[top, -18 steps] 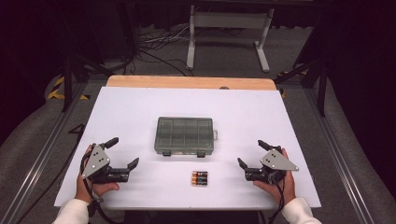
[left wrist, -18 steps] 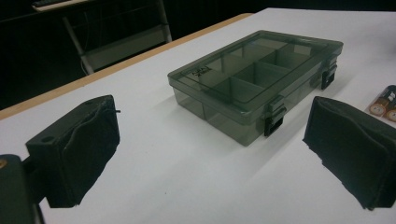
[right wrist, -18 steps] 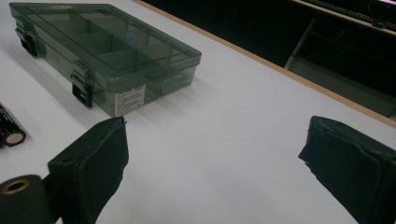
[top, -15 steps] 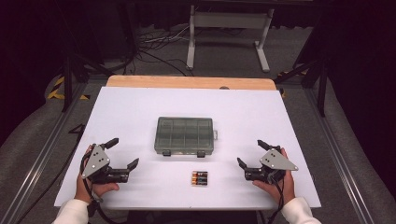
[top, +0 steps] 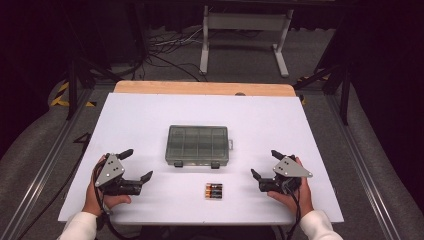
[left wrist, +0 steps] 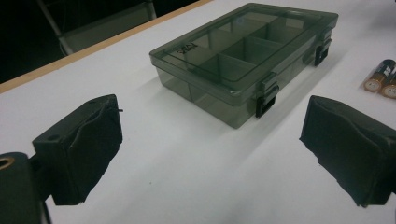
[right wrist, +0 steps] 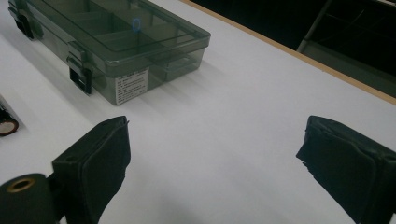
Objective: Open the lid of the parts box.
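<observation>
Bench (top: 150, 120): white top, wood strip along the far edge. Smoky clear compartment box (top: 198, 145) sits mid-bench, lid shut, both black latches (left wrist: 266, 95) on the near side closed. Divider walls are visible through the lid; can't tell whether anything is inside. White label (right wrist: 131, 85) on one short end wall, seen in the right gripper view.

Batteries (top: 214, 190): small cluster lying flat, side by side and touching, just in front of the box on the person's side, apart from it. They lie roughly between the two grippers, nearer the right one. Left gripper view catches two of them at its right edge (left wrist: 380, 77); right gripper view shows one end at its left edge (right wrist: 5, 123).

Nothing lies between either gripper and the box or batteries, only bare bench. Beyond the bench: metal stand legs and cables on the floor.

Left gripper (top: 134, 165): held low over the near-left part of the bench, hand (top: 102, 197) under it, jaws wide apart with nothing between them, pointed toward the box.

Right gripper (top: 265, 164): near-right, hand (top: 292, 197) wrapped around the body, jaws also wide apart and holding nothing, angled in toward the box's right end. Neither touches the box or the batteries.
</observation>
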A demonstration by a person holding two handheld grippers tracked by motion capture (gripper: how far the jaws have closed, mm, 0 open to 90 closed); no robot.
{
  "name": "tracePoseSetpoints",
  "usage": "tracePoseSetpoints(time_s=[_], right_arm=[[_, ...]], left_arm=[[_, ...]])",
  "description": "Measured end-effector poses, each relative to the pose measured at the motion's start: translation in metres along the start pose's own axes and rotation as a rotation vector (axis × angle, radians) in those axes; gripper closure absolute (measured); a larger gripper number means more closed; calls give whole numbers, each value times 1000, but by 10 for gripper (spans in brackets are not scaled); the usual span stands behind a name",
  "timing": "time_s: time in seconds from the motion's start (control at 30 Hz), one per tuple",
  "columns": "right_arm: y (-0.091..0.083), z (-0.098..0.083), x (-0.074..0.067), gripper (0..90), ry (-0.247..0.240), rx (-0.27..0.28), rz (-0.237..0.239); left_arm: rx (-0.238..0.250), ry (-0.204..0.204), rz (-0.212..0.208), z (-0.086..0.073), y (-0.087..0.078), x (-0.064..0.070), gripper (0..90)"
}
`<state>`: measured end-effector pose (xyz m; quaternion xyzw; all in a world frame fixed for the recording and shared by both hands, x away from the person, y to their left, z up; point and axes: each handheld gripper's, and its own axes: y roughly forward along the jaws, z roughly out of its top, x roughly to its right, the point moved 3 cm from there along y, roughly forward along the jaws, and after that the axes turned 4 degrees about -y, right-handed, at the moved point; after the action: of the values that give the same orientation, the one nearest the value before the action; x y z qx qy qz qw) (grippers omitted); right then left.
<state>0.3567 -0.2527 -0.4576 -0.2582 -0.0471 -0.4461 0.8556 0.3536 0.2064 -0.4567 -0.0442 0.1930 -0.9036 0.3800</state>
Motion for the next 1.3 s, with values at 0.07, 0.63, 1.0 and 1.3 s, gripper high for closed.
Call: tracePoseSetpoints(time_s=[0.07, 0.63, 1.0, 1.3], right_arm=[[3, 1, 0, 82, -10, -7, 11], [33, 15, -11, 199, -45, -81, 127], [70, 35, -35, 312, -41, -143, 271], [78, 41, -43, 447, -9, -150, 298]], left_arm=[[-2, 10, 1, 1, 3, 0, 57], [-169, 22, -70, 4, 42, 0, 230], [-243, 28, -116, 7, 68, -5, 322], [-324, 50, -131, 7, 86, -1, 374]])
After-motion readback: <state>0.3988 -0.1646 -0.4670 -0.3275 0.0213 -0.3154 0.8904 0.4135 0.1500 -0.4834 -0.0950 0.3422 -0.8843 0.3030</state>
